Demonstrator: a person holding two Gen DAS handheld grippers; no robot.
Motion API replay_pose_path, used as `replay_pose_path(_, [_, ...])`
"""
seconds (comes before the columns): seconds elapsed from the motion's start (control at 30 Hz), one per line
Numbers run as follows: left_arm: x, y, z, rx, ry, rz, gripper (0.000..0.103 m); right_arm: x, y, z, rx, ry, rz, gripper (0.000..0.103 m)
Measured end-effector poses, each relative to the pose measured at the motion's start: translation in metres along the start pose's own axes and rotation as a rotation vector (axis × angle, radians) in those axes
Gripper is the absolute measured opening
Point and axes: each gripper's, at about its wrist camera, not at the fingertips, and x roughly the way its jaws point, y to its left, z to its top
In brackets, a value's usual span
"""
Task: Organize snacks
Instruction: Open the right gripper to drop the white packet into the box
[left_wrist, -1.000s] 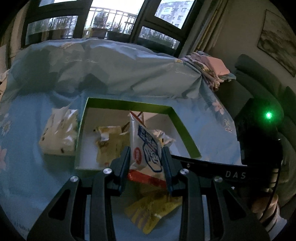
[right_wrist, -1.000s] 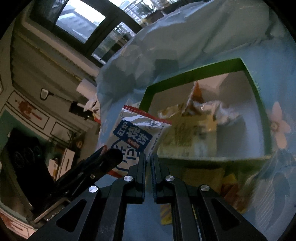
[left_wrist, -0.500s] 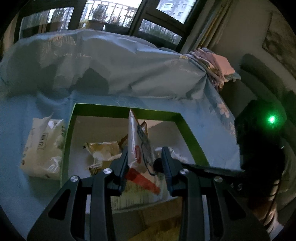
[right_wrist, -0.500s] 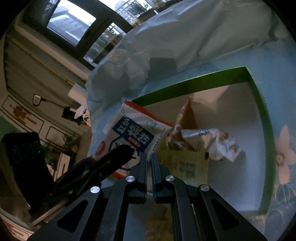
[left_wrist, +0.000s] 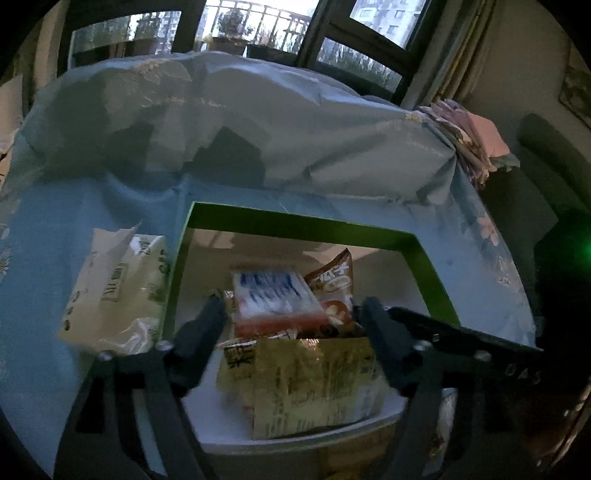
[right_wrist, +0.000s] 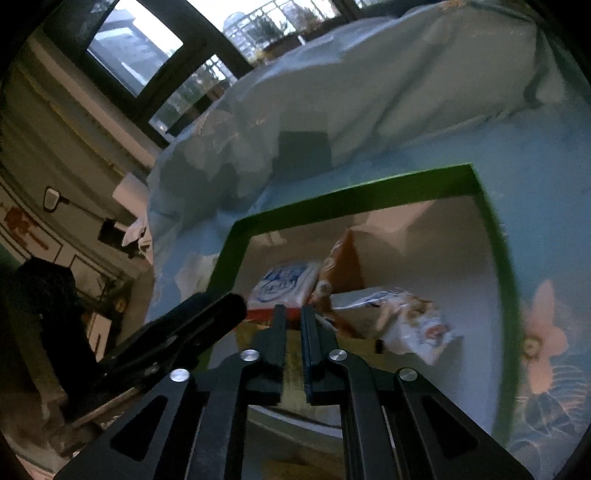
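Observation:
A green-rimmed box (left_wrist: 295, 223) with a white inside lies on the blue flowered cloth. My left gripper (left_wrist: 293, 314) is open above it. The white, blue and red snack bag (left_wrist: 275, 301) lies loose in the box between the fingers, on a yellow packet (left_wrist: 310, 384) and beside a brown packet (left_wrist: 334, 284). In the right wrist view my right gripper (right_wrist: 293, 314) is shut and empty over the box's near edge; the blue bag (right_wrist: 286, 282), the brown packet (right_wrist: 341, 264) and a crumpled white packet (right_wrist: 410, 326) lie inside the box (right_wrist: 351, 197).
A pale snack bag (left_wrist: 114, 291) lies on the cloth left of the box. Crumpled blue cloth (left_wrist: 229, 122) rises behind the box. Folded pink laundry (left_wrist: 472, 136) sits far right. The left gripper's finger (right_wrist: 192, 325) shows in the right wrist view.
My left gripper moved forward over the box and opened, letting go of the blue and white snack bag, which now lies flat inside. The right gripper stayed shut and moved in closer.

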Motion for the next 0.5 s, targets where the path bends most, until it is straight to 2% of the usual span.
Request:
replay_pose_path(0.13, [-0.014,-0.008,-0.004,0.046,-0.03,0.05,0.08,-0.021,0.0,-0.005,-0.014,-0.035,-0.024,0.009])
replay_pose_path(0.2, [-0.024,-0.014,-0.006,0.064,-0.05,0.065,0.085,-0.031,-0.002,-0.008,-0.006,-0.043,-0.022,0.02])
replay_pose_path(0.27, [-0.036,-0.021,-0.008,0.088,-0.079,0.082,0.085,-0.041,-0.003,-0.012,0.008,-0.055,-0.017,0.045])
replay_pose_path(0.5, [-0.061,-0.041,-0.018,0.152,-0.124,0.134,0.091,-0.072,-0.003,-0.027,0.017,-0.089,-0.001,0.049])
